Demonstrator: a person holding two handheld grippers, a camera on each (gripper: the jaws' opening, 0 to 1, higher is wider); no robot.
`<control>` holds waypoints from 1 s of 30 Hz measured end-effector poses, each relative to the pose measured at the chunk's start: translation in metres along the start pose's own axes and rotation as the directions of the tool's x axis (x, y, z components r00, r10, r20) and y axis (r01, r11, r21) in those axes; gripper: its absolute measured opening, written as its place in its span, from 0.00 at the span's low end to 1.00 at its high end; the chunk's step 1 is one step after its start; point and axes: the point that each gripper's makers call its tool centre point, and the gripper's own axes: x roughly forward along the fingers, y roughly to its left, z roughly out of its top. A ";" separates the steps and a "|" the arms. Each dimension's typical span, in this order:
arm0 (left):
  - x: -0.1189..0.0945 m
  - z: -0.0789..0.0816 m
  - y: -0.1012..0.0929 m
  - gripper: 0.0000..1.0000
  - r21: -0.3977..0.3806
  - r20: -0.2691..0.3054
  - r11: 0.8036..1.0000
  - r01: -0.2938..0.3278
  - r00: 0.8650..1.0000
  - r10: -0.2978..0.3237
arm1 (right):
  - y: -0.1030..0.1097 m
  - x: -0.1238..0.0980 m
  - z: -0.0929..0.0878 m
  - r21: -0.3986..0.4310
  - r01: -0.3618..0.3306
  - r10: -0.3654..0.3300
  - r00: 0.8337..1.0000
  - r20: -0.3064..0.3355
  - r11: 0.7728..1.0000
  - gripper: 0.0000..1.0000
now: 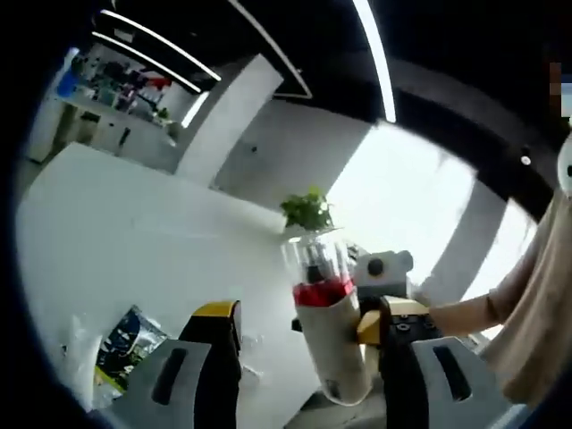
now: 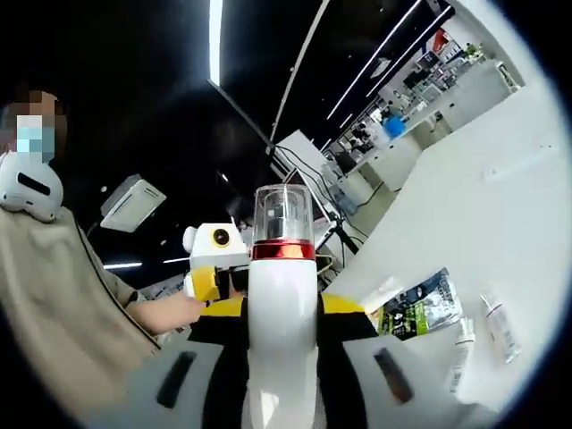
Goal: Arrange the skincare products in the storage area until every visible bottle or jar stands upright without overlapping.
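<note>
Transport step judged underway: right gripper pinching white bottle aloft; left gripper spread, unloaded. Next: lowering upright onto counter.

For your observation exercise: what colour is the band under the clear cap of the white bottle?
Red, best seen in the right gripper view: band on the white bottle.

Bottle base behind claw jaws

One bottle, one packet, two tubes.
</note>
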 end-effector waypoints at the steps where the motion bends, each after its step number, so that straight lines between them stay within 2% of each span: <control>1: 0.002 0.001 -0.002 0.58 0.003 0.000 1.000 0.008 1.000 -0.008 | 0.001 -0.001 0.002 0.000 -0.005 0.005 1.000 0.005 1.000 0.27; 8: 0.019 0.007 -0.020 0.45 0.001 -0.025 0.995 0.101 0.995 -0.101 | 0.013 -0.007 0.010 -0.008 -0.070 0.070 0.997 0.031 0.998 0.27; 12: 0.024 0.006 -0.035 0.40 -0.012 -0.075 0.982 0.187 0.979 -0.187 | 0.017 -0.008 0.014 -0.019 -0.099 0.099 0.994 0.040 0.995 0.27; 17: 0.033 0.008 -0.046 0.29 0.002 -0.106 0.972 0.233 0.967 -0.232 | 0.012 -0.014 0.019 -0.011 -0.107 0.108 0.992 0.060 0.994 0.27; 21: 0.044 0.006 -0.045 0.29 0.027 -0.129 0.976 0.217 0.969 -0.212 | 0.005 -0.021 0.021 -0.035 -0.085 0.087 0.994 0.062 0.996 0.28; 24: 0.056 0.000 -0.041 0.29 0.036 -0.166 0.982 0.188 0.970 -0.179 | -0.007 -0.026 0.018 -0.117 -0.030 0.031 1.000 0.006 0.993 0.28; 26: 0.064 -0.003 -0.037 0.29 0.048 -0.188 0.985 0.164 0.970 -0.153 | -0.016 -0.029 0.019 -0.169 0.003 -0.007 1.000 -0.018 0.986 0.28; 30: 0.084 0.004 -0.031 0.28 0.122 -0.185 0.984 0.131 0.977 -0.107 | -0.034 -0.036 0.031 -0.269 0.070 -0.082 0.996 -0.034 0.961 0.28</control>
